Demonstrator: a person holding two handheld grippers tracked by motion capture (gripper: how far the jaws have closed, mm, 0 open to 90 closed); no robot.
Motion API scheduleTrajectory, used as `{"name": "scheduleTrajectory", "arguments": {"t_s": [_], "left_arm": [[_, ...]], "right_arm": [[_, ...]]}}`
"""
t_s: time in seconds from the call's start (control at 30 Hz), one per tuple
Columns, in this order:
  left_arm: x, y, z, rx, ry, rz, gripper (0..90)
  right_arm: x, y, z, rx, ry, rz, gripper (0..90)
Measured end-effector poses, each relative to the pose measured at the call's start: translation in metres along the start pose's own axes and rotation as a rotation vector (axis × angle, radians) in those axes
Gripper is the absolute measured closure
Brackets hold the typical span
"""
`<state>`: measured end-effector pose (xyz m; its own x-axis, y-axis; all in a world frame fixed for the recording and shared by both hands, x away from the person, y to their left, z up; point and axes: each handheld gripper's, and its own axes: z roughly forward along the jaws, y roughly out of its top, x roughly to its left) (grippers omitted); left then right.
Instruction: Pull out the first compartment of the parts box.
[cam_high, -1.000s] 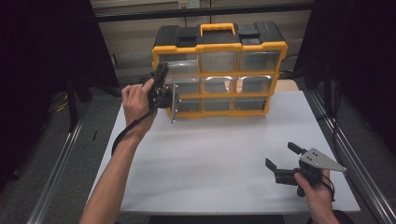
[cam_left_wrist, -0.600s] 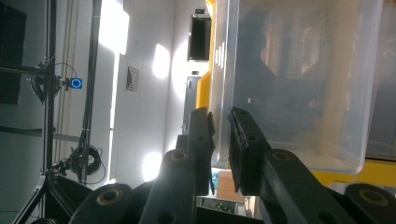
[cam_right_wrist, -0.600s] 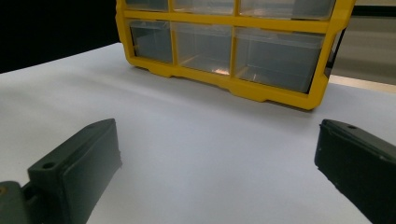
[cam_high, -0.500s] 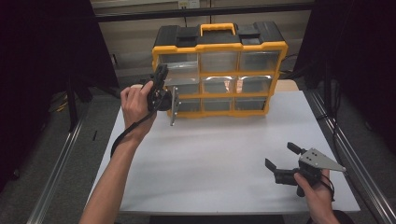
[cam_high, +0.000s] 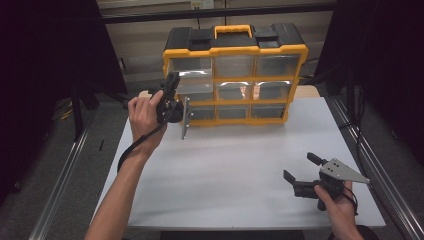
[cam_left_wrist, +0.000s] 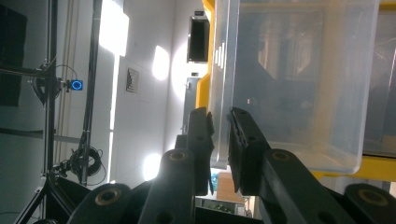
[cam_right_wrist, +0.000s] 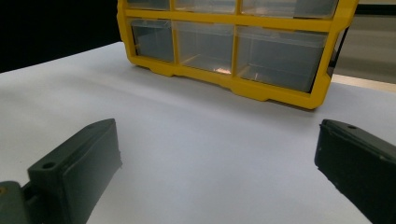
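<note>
A yellow-framed plastic organiser cabinet with a black top, a yellow carry handle and three rows of clear drawers (cam_high: 235, 75) stands upright at the far side of the white table (cam_high: 235, 165). The middle-row clear plastic drawer at the cabinet's left end (cam_high: 194, 91) sticks out a little from the frame toward the person, while the other drawers sit flush.

The left hand (cam_high: 142, 117) is raised above the table's far left corner, its forearm running up from the bottom edge of the high view, wrist lifted, fingers wrapped around the body of the left gripper (cam_high: 176, 95). That gripper points sideways toward the cabinet, its grey plate hanging edge-down beside the frame. In the left gripper view its two black jaws are pinched together on the thin front lip of the clear drawer (cam_left_wrist: 289, 84), a pad on either side of the wall, so the drawer is gripped at its front edge.

The right hand (cam_high: 340, 202) rests low near the table's near right corner, palm around the right gripper (cam_high: 301, 167), which lies roughly level and points left and away across the table. Its jaws stand wide apart with only bare table between them, well apart from the cabinet (cam_right_wrist: 233, 46)
</note>
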<state>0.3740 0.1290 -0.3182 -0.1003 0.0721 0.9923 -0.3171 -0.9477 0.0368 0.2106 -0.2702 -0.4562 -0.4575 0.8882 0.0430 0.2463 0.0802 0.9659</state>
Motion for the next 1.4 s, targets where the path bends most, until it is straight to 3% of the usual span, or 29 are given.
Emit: {"name": "scheduleTrajectory", "arguments": {"t_s": [0.17,0.73,1.27,1.4], "left_arm": [[0.000,0.000,-0.004,-0.009,0.016,0.013,79.9],[-0.002,0.001,-0.017,-0.009,0.026,-0.017,79.6],[-0.003,0.003,-0.020,0.002,0.029,0.002,79.5],[-0.006,0.002,-0.021,-0.005,0.040,-0.028,79.1]], "right_arm": [[0.000,0.000,-0.001,0.000,0.001,0.000,0.0],[0.000,0.000,-0.001,-0.001,-0.006,0.003,0.0],[0.000,0.000,0.000,0.000,-0.004,0.002,0.0],[0.000,0.000,0.000,0.000,-0.001,-0.003,0.0]]}}
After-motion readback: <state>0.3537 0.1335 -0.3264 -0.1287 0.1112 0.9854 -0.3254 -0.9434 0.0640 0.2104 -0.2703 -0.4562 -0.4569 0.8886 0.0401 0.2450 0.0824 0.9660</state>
